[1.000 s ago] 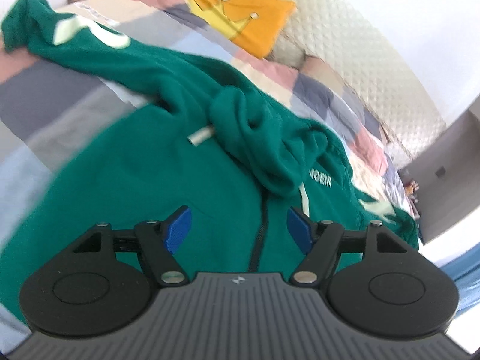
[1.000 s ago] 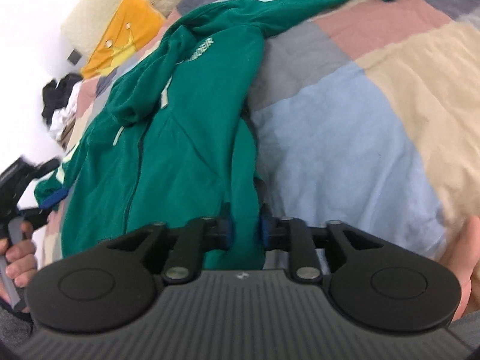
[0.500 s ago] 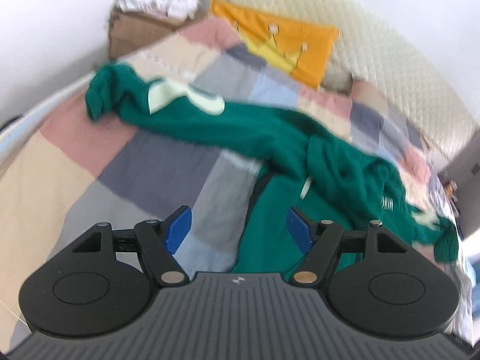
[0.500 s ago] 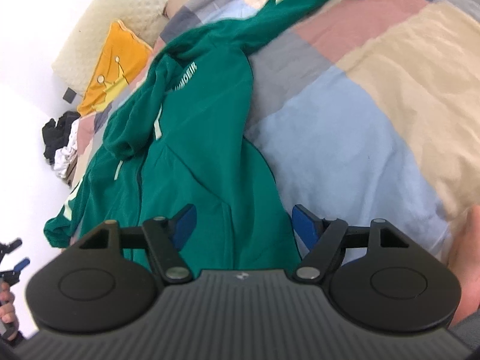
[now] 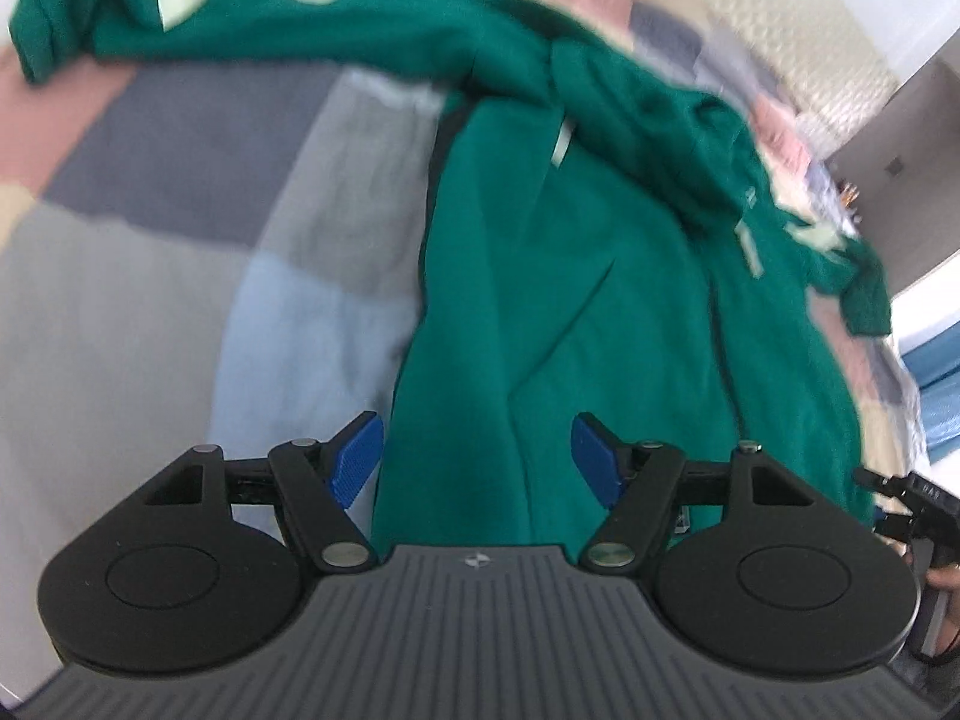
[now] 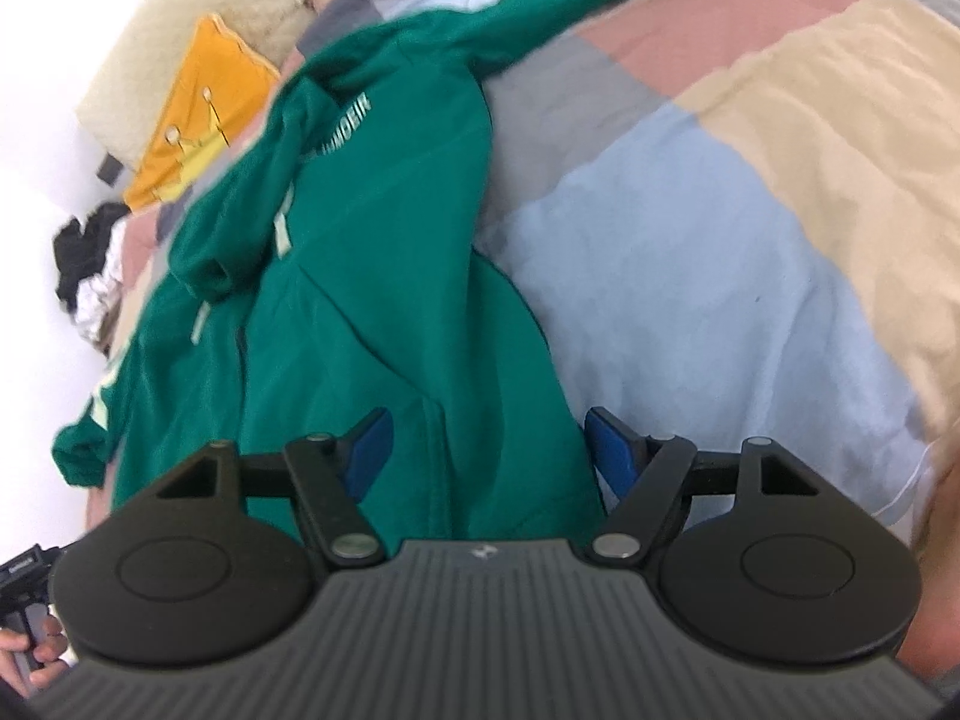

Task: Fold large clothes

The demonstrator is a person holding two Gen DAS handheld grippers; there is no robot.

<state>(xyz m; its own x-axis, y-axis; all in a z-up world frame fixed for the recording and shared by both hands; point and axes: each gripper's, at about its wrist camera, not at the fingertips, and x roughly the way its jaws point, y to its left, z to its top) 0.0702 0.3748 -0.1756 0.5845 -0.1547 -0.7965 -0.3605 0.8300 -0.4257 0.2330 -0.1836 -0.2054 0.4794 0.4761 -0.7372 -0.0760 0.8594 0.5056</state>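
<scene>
A green zip-up hoodie lies front up on a patchwork bedcover, with one sleeve stretched toward the upper left. My left gripper hovers open over the hoodie's near left edge, and cloth lies below the gap between its blue pads. In the right wrist view the same hoodie runs up and to the left. My right gripper is open over the hoodie's near right corner, its pads apart from the cloth.
An orange crown pillow leans on a cream quilted headboard at the bed's far end. Dark and white clothes are piled beside the bed. The other gripper and a hand show at the frame edges.
My right gripper, shut on the hoodie's hem a second ago, has opened and let it go. My left gripper swung from over the hoodie's chest down to its near left edge.
</scene>
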